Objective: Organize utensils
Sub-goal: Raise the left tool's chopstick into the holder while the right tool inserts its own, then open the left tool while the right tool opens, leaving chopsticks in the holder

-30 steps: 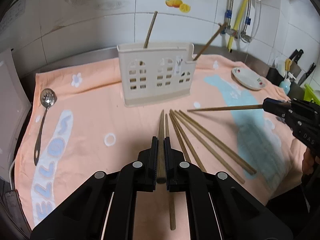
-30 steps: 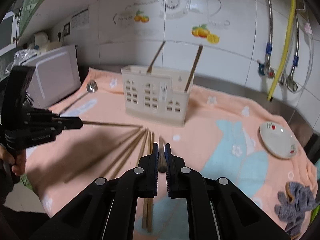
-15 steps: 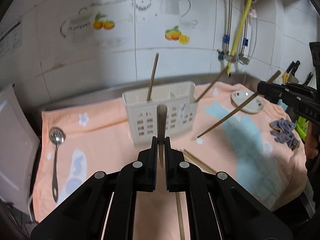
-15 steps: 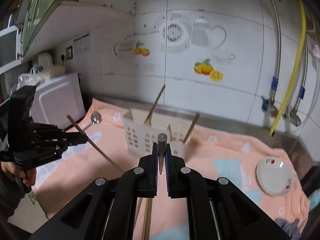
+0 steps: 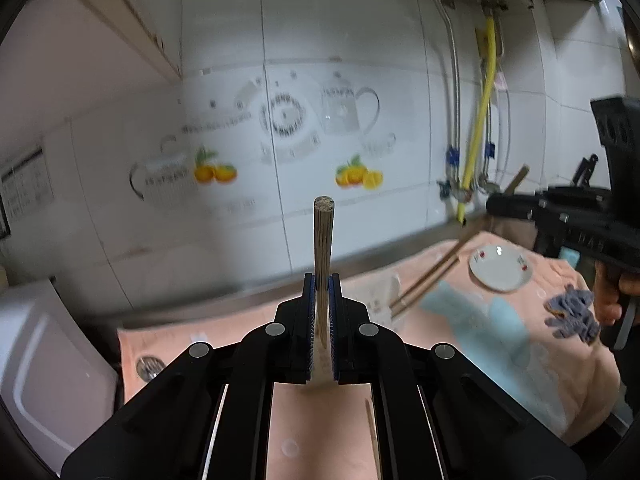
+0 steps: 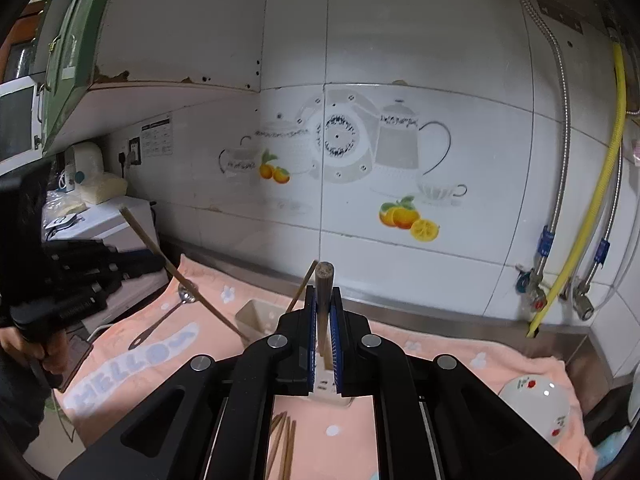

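Left gripper (image 5: 322, 292): your jaws are clamped on a wooden chopstick (image 5: 322, 240), which stands upright with its blunt end toward the tiled wall (image 5: 320, 60).
Right gripper (image 6: 323, 300): your jaws are pinched tight on a second chopstick (image 6: 323, 292), also upright (its lower length runs down between the pads).
Across the views: each gripper shows in the other's camera, at the frame edge, its chopstick slanting down toward the holder.
Utensil holder (image 6: 256, 316): a cream plastic box directly ahead of your right gripper, partly hidden behind the fingers; one chopstick (image 6: 302, 286) already leans out of it.
Loose chopsticks (image 6: 282, 444): lying on the peach towel (image 6: 460, 360) beneath your right gripper, near the towel's front edge.
Left side: a slotted spoon (image 6: 160, 322) lies flat on the towel, well apart from the holder; a white appliance (image 5: 44, 360) stands past the towel's edge.
Right side: a small white plate (image 5: 500, 270) and a grey-blue cloth (image 5: 570, 316) sit near the towel's far right edge.
Back edge: a steel counter rim (image 6: 460, 316) meets the wall; pipes and a yellow hose (image 6: 592, 208) hang at the right.
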Motion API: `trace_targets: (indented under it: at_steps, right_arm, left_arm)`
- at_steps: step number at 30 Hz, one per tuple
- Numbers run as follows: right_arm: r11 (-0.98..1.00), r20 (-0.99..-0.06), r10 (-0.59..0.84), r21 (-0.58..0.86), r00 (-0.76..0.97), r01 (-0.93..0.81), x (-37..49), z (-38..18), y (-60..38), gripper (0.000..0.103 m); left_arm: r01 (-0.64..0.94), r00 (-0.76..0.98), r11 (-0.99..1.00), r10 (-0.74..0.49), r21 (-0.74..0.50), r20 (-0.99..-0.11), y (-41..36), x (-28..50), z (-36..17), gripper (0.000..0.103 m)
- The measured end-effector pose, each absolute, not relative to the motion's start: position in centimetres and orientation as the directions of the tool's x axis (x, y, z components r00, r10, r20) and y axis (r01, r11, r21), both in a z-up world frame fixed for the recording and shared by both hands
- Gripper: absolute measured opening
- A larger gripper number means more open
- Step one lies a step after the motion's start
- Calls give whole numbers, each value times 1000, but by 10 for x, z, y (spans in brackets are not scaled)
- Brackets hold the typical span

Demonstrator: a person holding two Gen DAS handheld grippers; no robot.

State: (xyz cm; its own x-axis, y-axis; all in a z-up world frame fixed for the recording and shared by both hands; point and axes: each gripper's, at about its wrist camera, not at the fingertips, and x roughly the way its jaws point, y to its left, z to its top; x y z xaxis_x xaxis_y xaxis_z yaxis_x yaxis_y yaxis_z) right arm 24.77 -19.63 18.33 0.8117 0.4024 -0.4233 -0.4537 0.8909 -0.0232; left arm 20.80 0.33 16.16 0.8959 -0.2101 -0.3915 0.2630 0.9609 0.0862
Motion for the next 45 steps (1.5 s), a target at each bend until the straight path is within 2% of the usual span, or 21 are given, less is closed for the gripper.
trace_targets:
  at_steps: [5, 15, 21, 30, 33, 35, 39, 42, 45]
  right_arm:
    - [901, -422, 379, -34, 824, -432, 262, 185, -195, 6]
    - [906, -523, 349, -24, 778, -423, 300, 150, -187, 6]
    - [908, -568, 336, -17, 751, -419, 315, 127, -182, 6]
    - [916, -570, 331, 5, 752, -400, 317, 119, -189, 11]
    - [918, -555, 332, 4, 763, -396, 309, 123, -192, 19]
    - [918, -540, 331, -4, 774, -396, 300, 127, -194, 20]
    - [916, -523, 339, -6, 782, -400, 282, 129, -197, 30]
    - [913, -518, 346, -5, 782, -407, 265, 125, -198, 32]
    - [912, -519, 351, 1, 780, -410, 251, 118, -200, 37]
  left_arm:
    - [229, 913, 968, -179, 98, -367, 4, 226, 173, 5]
    - [195, 864, 980, -146, 51, -482, 13, 281, 134, 5]
    - [180, 841, 983, -138, 32, -523, 19, 295, 115, 6]
    - [167, 850, 985, -124, 39, -512, 22, 289, 115, 8]
    - [161, 857, 986, -119, 42, -501, 23, 280, 118, 16]
    - [151, 863, 988, -110, 44, -493, 24, 273, 119, 31]
    - [150, 869, 988, -113, 40, -482, 25, 256, 117, 41]
    - [153, 868, 987, -112, 46, -485, 24, 242, 111, 46]
    - [154, 864, 987, -114, 41, -490, 25, 230, 103, 55]
